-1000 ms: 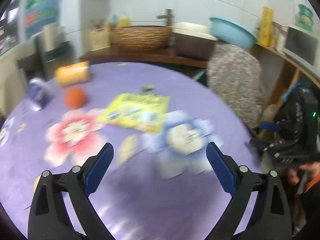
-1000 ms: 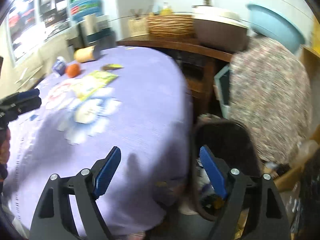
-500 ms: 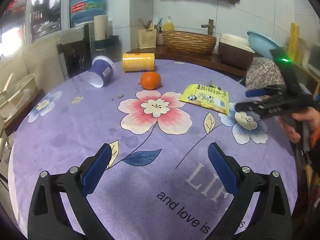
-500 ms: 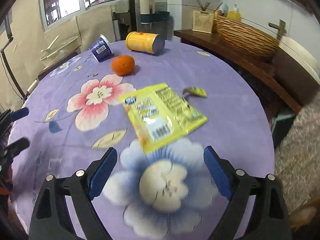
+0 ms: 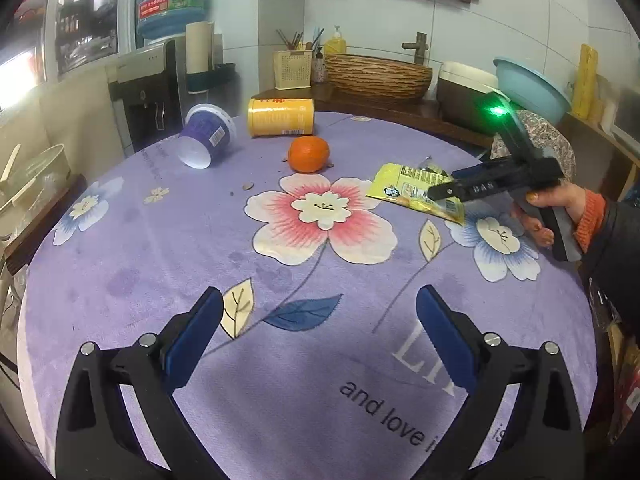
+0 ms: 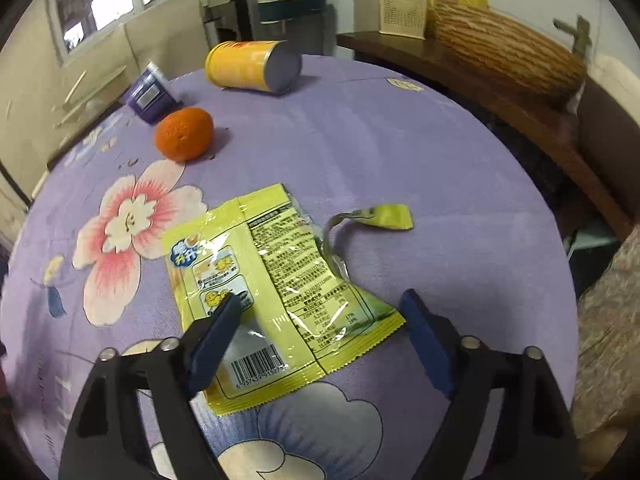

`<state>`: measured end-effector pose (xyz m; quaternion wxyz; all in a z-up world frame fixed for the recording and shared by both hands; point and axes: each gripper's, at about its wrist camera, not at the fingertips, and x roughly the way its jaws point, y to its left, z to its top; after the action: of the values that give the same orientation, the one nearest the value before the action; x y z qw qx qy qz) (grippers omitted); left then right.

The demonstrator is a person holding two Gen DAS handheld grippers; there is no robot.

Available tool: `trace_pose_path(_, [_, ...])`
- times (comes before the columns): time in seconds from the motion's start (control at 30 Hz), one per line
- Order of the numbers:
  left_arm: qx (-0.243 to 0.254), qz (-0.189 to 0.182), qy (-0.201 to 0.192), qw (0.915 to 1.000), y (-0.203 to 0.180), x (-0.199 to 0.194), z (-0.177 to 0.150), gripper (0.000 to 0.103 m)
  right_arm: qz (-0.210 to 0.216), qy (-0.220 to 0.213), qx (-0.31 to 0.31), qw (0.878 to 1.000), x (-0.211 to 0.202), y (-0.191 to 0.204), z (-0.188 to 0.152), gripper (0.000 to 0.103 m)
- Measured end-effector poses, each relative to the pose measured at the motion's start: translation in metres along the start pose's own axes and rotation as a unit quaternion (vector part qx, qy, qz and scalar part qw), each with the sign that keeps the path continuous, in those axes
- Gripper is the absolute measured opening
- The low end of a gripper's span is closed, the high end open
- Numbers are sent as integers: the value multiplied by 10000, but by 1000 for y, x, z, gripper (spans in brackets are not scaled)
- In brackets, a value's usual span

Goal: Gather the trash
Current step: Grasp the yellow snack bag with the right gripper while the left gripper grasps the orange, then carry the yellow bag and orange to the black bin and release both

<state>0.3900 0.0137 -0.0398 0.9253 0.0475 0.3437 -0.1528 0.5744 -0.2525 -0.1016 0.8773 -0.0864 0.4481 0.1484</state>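
Note:
A torn yellow snack wrapper (image 6: 280, 292) lies flat on the purple flowered tablecloth (image 5: 160, 240). Its ripped-off strip (image 6: 384, 216) sits just beyond it. My right gripper (image 6: 320, 302) hovers low over the wrapper's near end, its jaws closing. The wrapper lies between them and the left finger (image 6: 218, 328) overlaps it, with no pad pressing. In the left wrist view the same wrapper (image 5: 404, 188) shows under that gripper, held by a hand (image 5: 560, 200). My left gripper (image 5: 319, 298) stands open over bare cloth with nothing between its fingers.
An orange (image 5: 309, 153), a tipped yellow can (image 5: 280, 117) and a tipped purple cup (image 5: 206, 136) lie at the table's far side. Behind are a water dispenser (image 5: 160, 92), a woven basket (image 5: 378, 76) and a blue basin (image 5: 532, 88) on a wooden counter.
My right gripper swung from the black bin beside the table to above the yellow wrapper, and its jaws narrowed. My left gripper shifted early, then stayed still facing across the table.

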Motion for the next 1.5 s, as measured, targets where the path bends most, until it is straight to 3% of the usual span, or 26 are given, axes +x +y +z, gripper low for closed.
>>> trace_pose_path(0.07, [-26, 49, -30, 10000, 5, 4, 9, 96, 187, 0, 7, 9998, -3, 1, 0, 47])
trace_pose_path(0.1, [-10, 52, -53, 10000, 7, 8, 15, 96, 329, 15, 10, 9995, -5, 2, -1, 27])
trace_pose_path(0.13, [17, 61, -48, 10000, 8, 12, 20, 96, 383, 37, -20, 9993, -6, 4, -1, 20])
trace_pose_path(0.23, [110, 131, 64, 9998, 11, 34, 40, 96, 504, 15, -197, 9985, -10, 11, -5, 15])
trace_pose_path(0.4, [477, 399, 27, 9981, 6, 78, 83, 95, 689, -252, 94, 9973, -26, 10, -12, 14])
trace_pose_path(0.5, [524, 326, 28, 9981, 3, 105, 105, 95, 745, -372, 233, 9963, -37, 8, -17, 14])
trace_pose_path(0.7, [615, 545, 353, 9960, -6, 173, 139, 95, 788, -483, 282, 9953, -54, 9, -30, 14])
trace_pose_path(0.87, [730, 557, 640, 9937, -15, 202, 144, 77, 832, -489, 280, 9949, -55, 9, -36, 13])
trace_pose_path(1.07, [594, 679, 637, 9939, -8, 208, 144, 56, 940, -496, 341, 9938, -50, 9, -36, 14])
trace_pose_path(1.23, [637, 550, 778, 9934, -3, 211, 144, 56, 996, -489, 363, 9932, -50, 12, -37, 14])
trace_pose_path(1.5, [624, 611, 675, 9939, -6, 215, 142, 55, 1022, -535, 315, 9928, -54, 18, -38, 13])
